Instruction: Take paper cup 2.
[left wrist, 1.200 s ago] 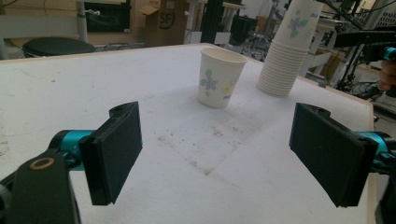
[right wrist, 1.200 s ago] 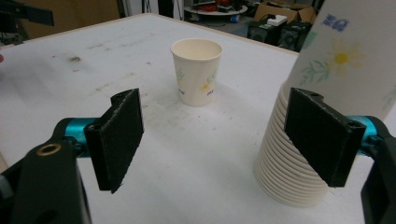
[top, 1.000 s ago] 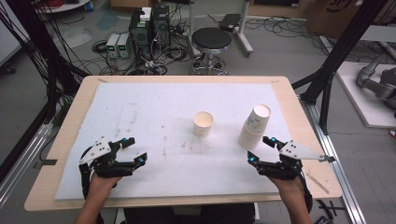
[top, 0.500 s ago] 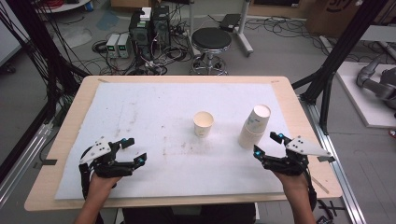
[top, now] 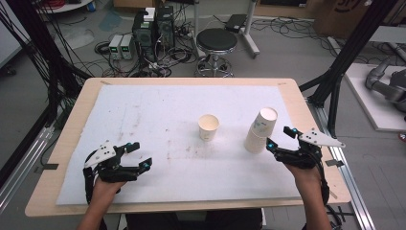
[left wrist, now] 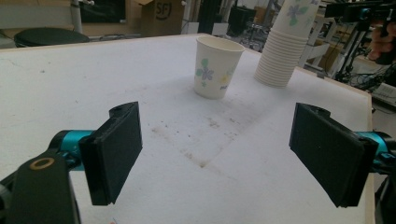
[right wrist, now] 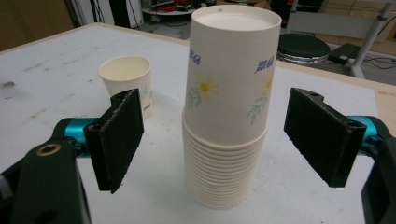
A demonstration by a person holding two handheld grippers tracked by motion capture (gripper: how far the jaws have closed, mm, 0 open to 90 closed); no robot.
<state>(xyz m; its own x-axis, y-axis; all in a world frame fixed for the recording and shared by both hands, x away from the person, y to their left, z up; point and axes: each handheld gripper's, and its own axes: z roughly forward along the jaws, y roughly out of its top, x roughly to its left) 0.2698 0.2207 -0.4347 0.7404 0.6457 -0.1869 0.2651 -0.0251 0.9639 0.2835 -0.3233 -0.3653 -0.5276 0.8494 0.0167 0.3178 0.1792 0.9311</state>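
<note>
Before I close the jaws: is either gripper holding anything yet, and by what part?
Nothing is held. The right gripper stands open either side of the cup stack, pads clear of it. The left gripper is open over the bare mat.

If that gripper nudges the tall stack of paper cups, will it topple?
Probably yes: the stack is tall on a narrow base and already seems to lean in the high view. Thin paper likely makes it light, so it may slide. Squeezed hard, its walls would likely crumple.

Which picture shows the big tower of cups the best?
The right gripper view: the stack of cups stands close up, upside down, between the open right tool, with its flower prints and nested rims clear. The high view shows the stack small and leaning. The left gripper view shows it far off, its top cut off.
</note>
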